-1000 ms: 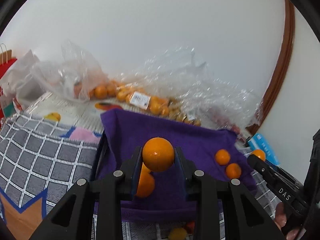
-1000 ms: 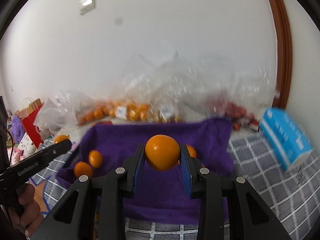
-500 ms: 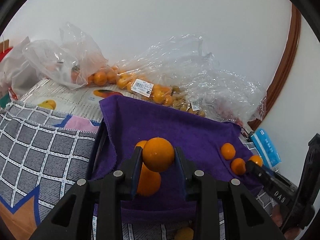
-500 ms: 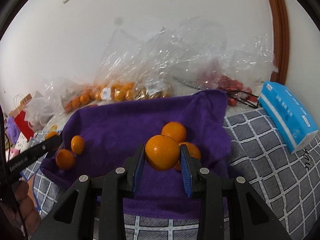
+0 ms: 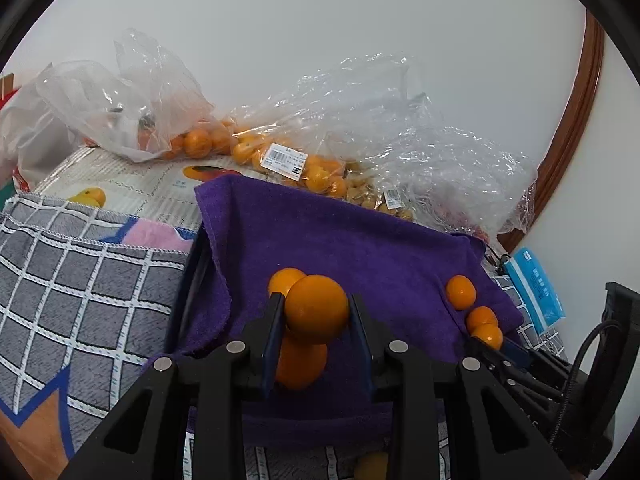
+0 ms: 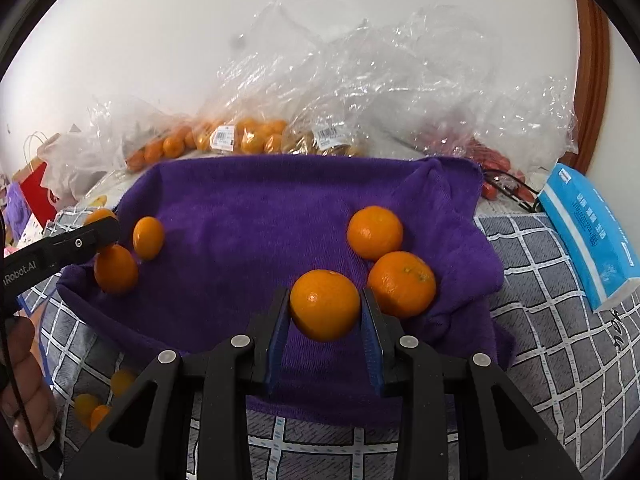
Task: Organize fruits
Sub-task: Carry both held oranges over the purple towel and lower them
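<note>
Each hand-held gripper, left and right, clamps a round orange mandarin above the purple towel; placing next calls for lowering beside the resting fruit and releasing.

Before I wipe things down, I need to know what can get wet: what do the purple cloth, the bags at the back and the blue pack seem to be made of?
Purple cloth: looks like soft terry fabric, matt, fuzzy pile, stitched hem.
Bags: thin clear plastic film, glossy, crinkled.
Blue pack: probably a plastic-wrapped tissue pack, slight sheen; contents hidden.
</note>
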Available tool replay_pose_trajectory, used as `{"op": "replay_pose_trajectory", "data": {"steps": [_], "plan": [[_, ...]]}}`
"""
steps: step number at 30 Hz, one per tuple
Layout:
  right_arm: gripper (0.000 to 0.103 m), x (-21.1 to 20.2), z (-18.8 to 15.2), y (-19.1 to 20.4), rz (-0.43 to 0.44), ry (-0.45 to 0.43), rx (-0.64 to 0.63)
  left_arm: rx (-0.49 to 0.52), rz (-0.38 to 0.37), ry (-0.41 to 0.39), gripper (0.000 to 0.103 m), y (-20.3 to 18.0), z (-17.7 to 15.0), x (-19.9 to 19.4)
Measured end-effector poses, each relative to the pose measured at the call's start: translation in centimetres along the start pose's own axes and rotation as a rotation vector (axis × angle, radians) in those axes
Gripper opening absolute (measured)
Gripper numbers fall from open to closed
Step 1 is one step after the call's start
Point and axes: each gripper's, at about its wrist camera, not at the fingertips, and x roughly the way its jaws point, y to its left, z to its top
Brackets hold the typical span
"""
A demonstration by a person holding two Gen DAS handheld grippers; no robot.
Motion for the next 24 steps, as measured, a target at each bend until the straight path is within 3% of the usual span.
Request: {"op": "replay_pose_trajectory", "data": {"steps": [16, 24], "plan": [[0.034, 1.2, -0.1, -1.2, 0.015, 0.053, 0.057, 0.132, 0.021, -0.022, 0.03, -2.4, -0.9, -0.3], [0.035, 0.9, 0.0, -1.1, 0.01, 0.045, 0.051, 0.135, -0.014, -0.004, 0.03, -2.6, -1.0, -0.3]]}}
